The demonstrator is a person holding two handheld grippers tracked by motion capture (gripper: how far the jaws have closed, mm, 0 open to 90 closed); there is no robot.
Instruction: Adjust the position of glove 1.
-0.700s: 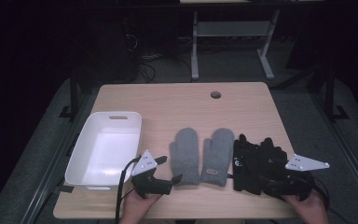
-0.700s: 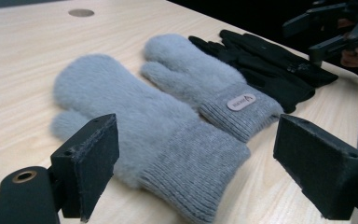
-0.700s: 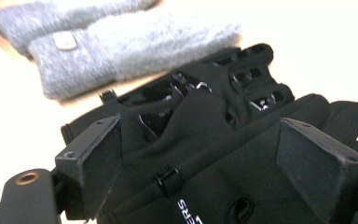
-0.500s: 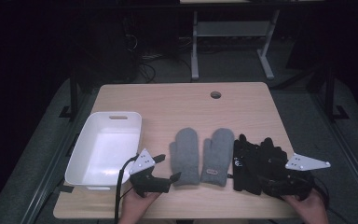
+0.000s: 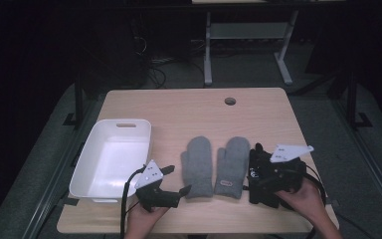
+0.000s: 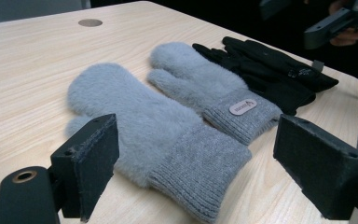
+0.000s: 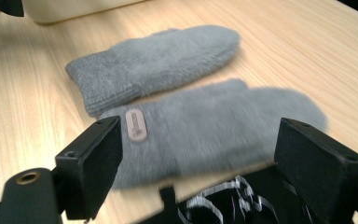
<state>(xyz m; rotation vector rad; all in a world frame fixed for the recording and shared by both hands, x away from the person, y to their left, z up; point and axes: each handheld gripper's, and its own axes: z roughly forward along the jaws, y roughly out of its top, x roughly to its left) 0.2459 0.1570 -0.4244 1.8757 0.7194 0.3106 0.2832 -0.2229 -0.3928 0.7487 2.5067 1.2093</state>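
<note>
Mittens [image 5: 214, 167] lie flat, side by side mid-table, cuffs toward us, easy to pinch. Black gloves [image 5: 261, 174] touch their right edge, white bin [image 5: 112, 162] waits left. We hold left gripper [image 5: 176, 181] and right gripper [image 5: 258, 174] low, jaws wide, nothing gripped.

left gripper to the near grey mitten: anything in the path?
Nothing visible. The left gripper is open beside the cuff of the left grey mitten, with bare table between them. In the left gripper view the mitten's cuff lies straight ahead between the fingers, not yet touched.
</note>
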